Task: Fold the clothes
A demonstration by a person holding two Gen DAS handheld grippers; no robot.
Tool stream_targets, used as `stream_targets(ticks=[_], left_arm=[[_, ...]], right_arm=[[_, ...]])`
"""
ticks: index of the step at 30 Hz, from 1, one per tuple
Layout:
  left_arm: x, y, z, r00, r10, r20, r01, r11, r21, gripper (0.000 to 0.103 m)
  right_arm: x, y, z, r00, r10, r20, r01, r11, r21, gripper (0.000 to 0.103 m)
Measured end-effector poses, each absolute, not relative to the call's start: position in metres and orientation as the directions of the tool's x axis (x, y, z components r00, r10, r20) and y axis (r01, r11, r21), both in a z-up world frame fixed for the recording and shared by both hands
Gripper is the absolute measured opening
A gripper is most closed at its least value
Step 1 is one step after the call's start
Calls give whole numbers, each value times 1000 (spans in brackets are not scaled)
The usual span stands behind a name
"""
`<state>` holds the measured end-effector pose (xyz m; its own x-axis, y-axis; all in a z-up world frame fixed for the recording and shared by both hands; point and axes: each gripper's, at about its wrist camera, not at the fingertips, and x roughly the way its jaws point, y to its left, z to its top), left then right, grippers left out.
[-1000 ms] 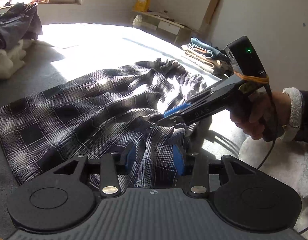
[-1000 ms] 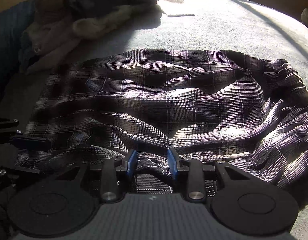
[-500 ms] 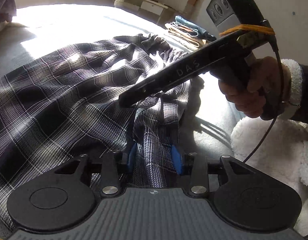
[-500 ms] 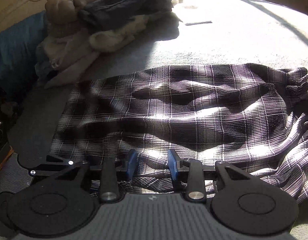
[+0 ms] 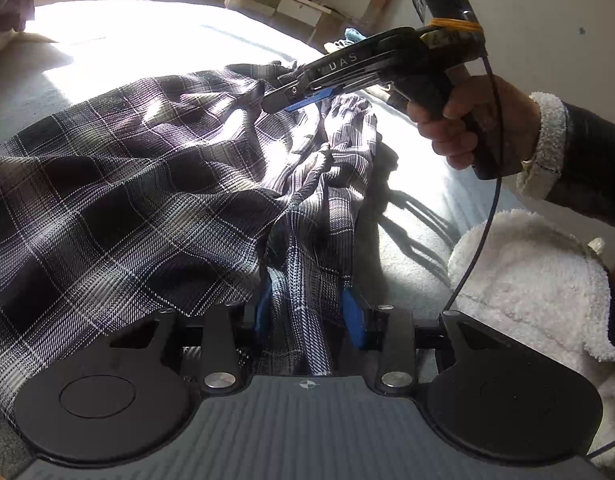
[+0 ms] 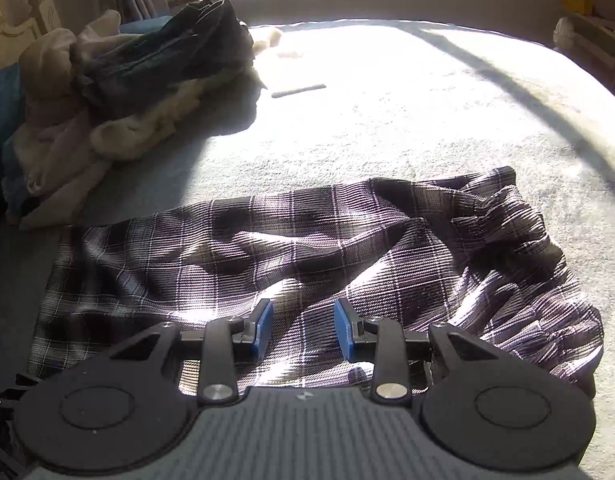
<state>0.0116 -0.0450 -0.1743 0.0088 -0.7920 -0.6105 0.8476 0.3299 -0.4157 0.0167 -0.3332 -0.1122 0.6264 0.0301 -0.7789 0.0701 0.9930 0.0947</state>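
A dark plaid garment (image 5: 139,184) lies spread on the grey bed, bunched at its right end; it also shows in the right wrist view (image 6: 307,248). My left gripper (image 5: 309,314) has a bunched fold of the plaid between its blue pads and holds it lifted. My right gripper (image 5: 295,100) hovers above the bunched end of the garment in the left wrist view. In its own view the right gripper (image 6: 302,330) is open, with its blue pads apart above the cloth and nothing between them.
A pile of unfolded clothes (image 6: 119,80) sits at the bed's far left. A small flat strip (image 6: 297,90) lies on the sunlit bed (image 6: 407,112). A white fleece item (image 5: 527,280) lies at the right. Folded clothes (image 5: 351,38) and shelves stand by the wall.
My right gripper has let go of the plaid and risen away toward the bunched end. My left gripper has closed in on the fold and holds it higher.
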Motion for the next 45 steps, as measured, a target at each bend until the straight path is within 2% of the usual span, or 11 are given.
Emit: stream_targets(ticks=[5, 8, 15, 19, 23, 29, 33, 39, 42, 43, 45], left_arm=[[10, -42, -173, 13, -793, -609, 841, 339, -423, 44], [10, -39, -173, 13, -797, -604, 831, 345, -437, 45], [21, -28, -175, -4, -815, -579, 783, 358, -509, 45], [25, -22, -174, 2, -822, -570, 761, 371, -533, 50], [27, -24, -172, 24, -818, -575, 760, 389, -521, 51], [26, -16, -170, 69, -812, -580, 742, 430, -514, 52], [30, -13, -176, 88, -813, -576, 707, 458, -539, 52], [29, -17, -177, 99, -804, -586, 710, 469, -524, 52], [27, -15, -177, 102, -804, -586, 715, 469, -519, 52], [27, -15, -177, 103, -803, -587, 717, 469, -516, 52], [26, -14, -177, 104, -802, -588, 722, 468, -510, 52]], right_arm=[[53, -395, -141, 675, -131, -726, 261, 963, 69, 34], [58, -422, -154, 686, -72, -724, 338, 912, 230, 32], [18, -425, -127, 716, 75, -694, 315, 852, 417, 34], [-12, -408, -111, 664, 95, -742, 261, 900, 349, 35], [-38, -415, -114, 634, -17, -773, 319, 917, 241, 35], [-67, -482, -126, 672, -23, -741, 547, 689, 475, 39], [-76, -490, -118, 691, -90, -717, 582, 657, 479, 49], [-66, -494, -122, 671, -131, -729, 589, 692, 418, 49], [-53, -499, -142, 622, -64, -780, 578, 711, 402, 49], [-52, -499, -146, 616, -55, -786, 576, 712, 402, 46], [-54, -492, -141, 636, -80, -767, 555, 739, 383, 26]])
